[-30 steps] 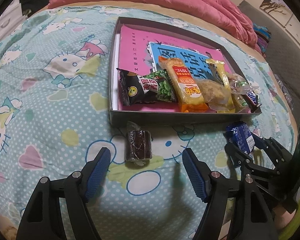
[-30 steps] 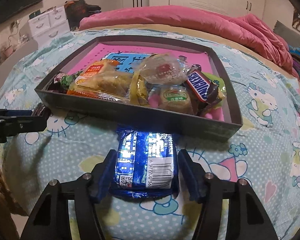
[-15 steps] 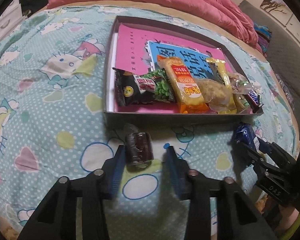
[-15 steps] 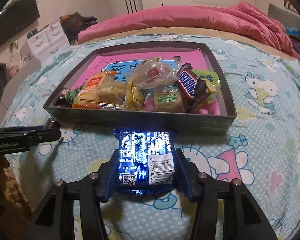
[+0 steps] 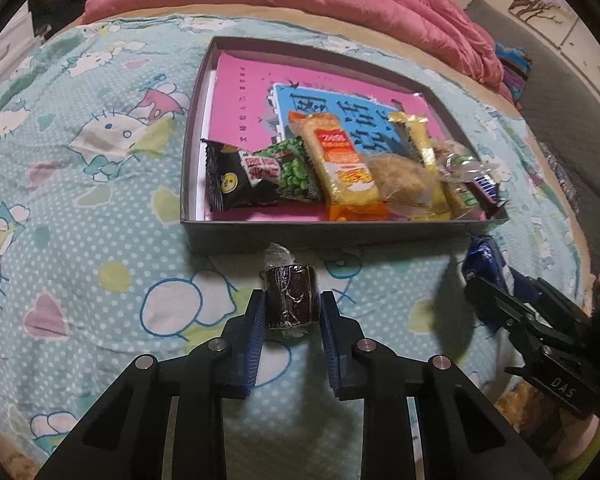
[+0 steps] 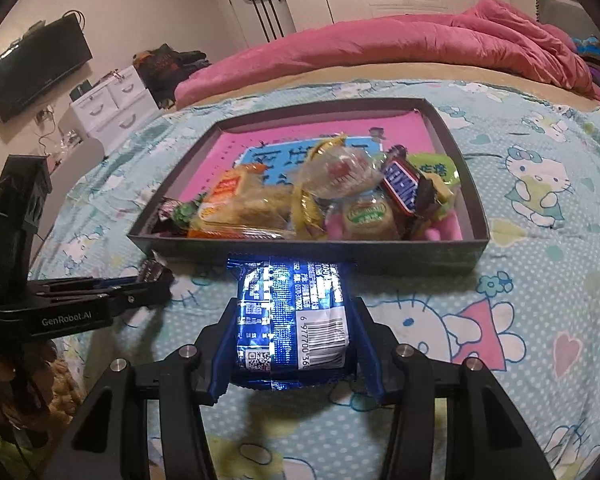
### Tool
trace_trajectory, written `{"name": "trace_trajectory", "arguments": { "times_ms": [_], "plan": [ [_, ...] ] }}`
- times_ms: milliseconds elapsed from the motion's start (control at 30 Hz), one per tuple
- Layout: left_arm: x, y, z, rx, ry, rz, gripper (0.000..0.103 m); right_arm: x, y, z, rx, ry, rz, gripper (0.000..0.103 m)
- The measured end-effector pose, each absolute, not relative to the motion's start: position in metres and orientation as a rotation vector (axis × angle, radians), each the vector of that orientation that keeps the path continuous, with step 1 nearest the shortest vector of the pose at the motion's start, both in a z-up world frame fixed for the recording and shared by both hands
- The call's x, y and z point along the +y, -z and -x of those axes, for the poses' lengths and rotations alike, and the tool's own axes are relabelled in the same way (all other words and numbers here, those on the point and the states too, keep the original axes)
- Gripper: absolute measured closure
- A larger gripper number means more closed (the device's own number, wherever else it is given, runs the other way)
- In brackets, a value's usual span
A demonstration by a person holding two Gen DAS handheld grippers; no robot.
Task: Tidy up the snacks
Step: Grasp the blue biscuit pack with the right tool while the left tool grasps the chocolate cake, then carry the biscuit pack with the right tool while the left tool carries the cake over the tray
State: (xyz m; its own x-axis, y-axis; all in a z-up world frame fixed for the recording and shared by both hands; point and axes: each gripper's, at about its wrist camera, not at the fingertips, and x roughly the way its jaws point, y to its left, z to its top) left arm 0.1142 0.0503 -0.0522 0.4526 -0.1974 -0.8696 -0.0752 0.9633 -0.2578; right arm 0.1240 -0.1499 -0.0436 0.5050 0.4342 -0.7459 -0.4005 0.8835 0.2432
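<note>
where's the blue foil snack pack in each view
Left wrist view: the blue foil snack pack is at the right edge, below the tray's near right corner, in the right hand-held gripper.
Right wrist view: it is at bottom centre, between the blue pads of that gripper.
Shared landmark: the grey tray of snacks, just beyond the pack in both views.

"GenRobot.AI" is printed in white on the black body of the left gripper [image 6: 156,280], as seen from the right wrist. "DAS" is read on the black body of the right gripper [image 5: 488,280] in the left wrist view. On the blue foil packet [image 6: 292,320], a barcode is shown with the digits "6 977700 36" legible, beside a QR code. Large Chinese characters are printed on the blue book cover [image 5: 340,108] in the tray, too distorted to be read.
</note>
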Motion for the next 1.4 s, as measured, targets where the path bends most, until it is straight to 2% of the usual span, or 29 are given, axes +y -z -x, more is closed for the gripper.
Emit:
{"name": "trace_trajectory", "arguments": {
  "times_ms": [667,1400],
  "plan": [
    [0.048,0.004,-0.109,0.975,0.133,0.308,0.076,-0.152,0.014,-0.125,0.844,-0.504,-0.112,0.051],
    [0.064,0.004,-0.131,0.955,0.132,0.369,0.076,-0.134,0.003,-0.145,0.817,-0.501,-0.104,0.051]
  ]
}}
